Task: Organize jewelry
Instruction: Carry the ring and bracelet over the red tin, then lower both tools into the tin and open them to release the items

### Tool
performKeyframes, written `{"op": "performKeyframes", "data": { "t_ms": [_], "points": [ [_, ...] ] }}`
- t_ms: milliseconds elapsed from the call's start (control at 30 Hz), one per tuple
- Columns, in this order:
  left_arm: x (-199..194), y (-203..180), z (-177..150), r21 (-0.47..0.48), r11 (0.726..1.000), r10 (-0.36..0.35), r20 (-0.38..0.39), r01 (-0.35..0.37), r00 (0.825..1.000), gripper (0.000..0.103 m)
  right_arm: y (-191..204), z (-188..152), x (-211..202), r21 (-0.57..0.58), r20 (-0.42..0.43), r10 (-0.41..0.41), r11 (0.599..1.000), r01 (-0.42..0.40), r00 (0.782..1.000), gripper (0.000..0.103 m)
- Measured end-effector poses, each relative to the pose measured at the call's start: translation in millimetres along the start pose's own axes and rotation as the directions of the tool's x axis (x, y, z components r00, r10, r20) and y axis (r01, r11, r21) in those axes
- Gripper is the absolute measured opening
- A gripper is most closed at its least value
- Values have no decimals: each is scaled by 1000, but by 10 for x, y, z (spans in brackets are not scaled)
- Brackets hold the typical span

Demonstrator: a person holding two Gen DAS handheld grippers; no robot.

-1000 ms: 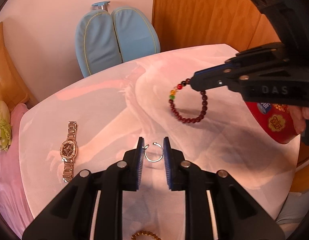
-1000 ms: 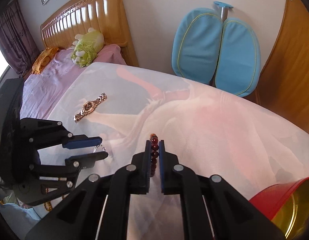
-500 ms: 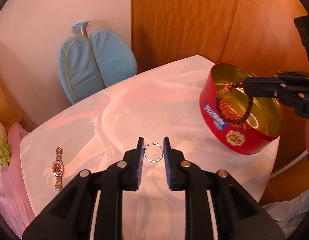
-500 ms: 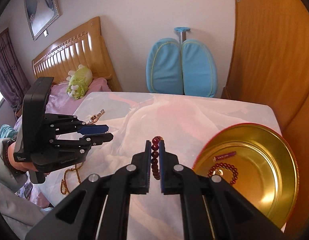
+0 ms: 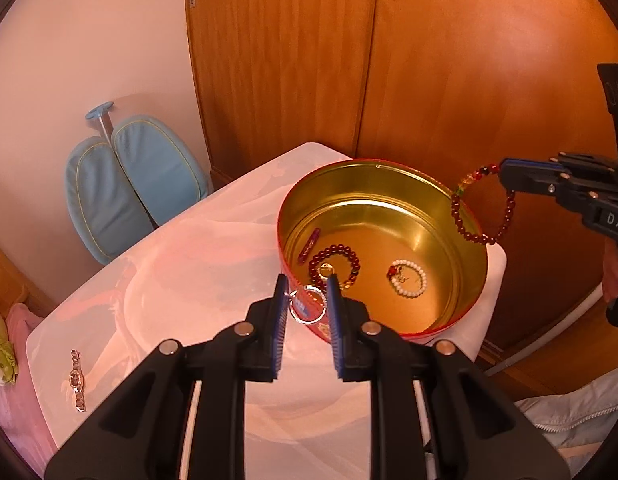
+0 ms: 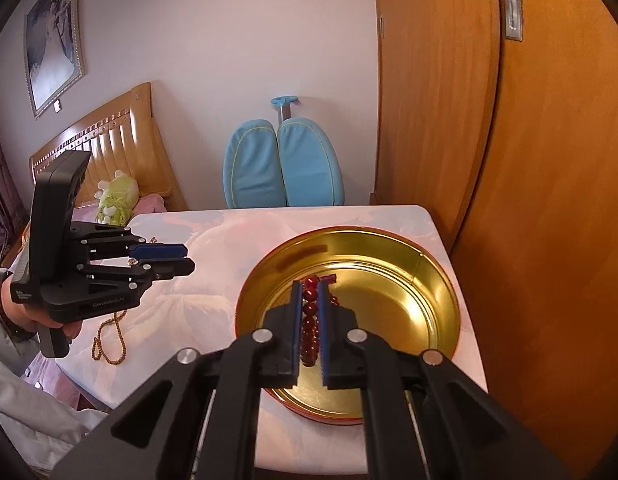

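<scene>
Red bead bracelet [image 6: 309, 322] clamped in right gripper [image 6: 310, 286], loop hanging lengthwise above gold tin [image 5: 465, 216], left gripper [image 5: 308, 285] pinching silver ring [image 5: 308, 309] upright at tin's near rim, watch [image 5: 77, 380] on surface [image 5: 189, 264] far left.

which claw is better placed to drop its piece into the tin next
Probably right. The right claw holds its bead bracelet over the tin in its own view. The left claw grips a ring that looks short of the near wall.
</scene>
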State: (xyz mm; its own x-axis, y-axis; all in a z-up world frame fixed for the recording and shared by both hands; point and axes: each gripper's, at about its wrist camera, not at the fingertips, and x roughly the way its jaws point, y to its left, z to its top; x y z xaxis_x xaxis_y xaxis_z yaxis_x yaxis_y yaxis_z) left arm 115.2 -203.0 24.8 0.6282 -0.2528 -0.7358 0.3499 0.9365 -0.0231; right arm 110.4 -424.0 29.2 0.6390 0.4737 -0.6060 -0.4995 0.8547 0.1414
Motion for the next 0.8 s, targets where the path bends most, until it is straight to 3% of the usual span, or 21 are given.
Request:
{"op": "performKeyframes", "data": {
  "t_ms": [167, 367, 600, 800],
  "points": [
    [147, -223, 96, 24, 1000, -5, -52, 6, 999, 20, -207, -101, -71, 5, -11, -3, 1000, 3, 1000, 8],
    [496, -319, 263, 131, 989, -56, -120, 71, 991, 20, -367, -177, 196, 34, -79, -22, 999, 25, 997, 8],
    [1164, -359, 471, 251, 958, -64, -282, 138, 957, 20, -513, -167, 727, 78, -217, -20, 996, 38, 976, 8],
    [1574, -400, 558, 305, 934, -66, -371, 188, 926, 20, -513, -93, 1014, 109, -253, 48, 994, -21, 966, 8]
  ]
}}
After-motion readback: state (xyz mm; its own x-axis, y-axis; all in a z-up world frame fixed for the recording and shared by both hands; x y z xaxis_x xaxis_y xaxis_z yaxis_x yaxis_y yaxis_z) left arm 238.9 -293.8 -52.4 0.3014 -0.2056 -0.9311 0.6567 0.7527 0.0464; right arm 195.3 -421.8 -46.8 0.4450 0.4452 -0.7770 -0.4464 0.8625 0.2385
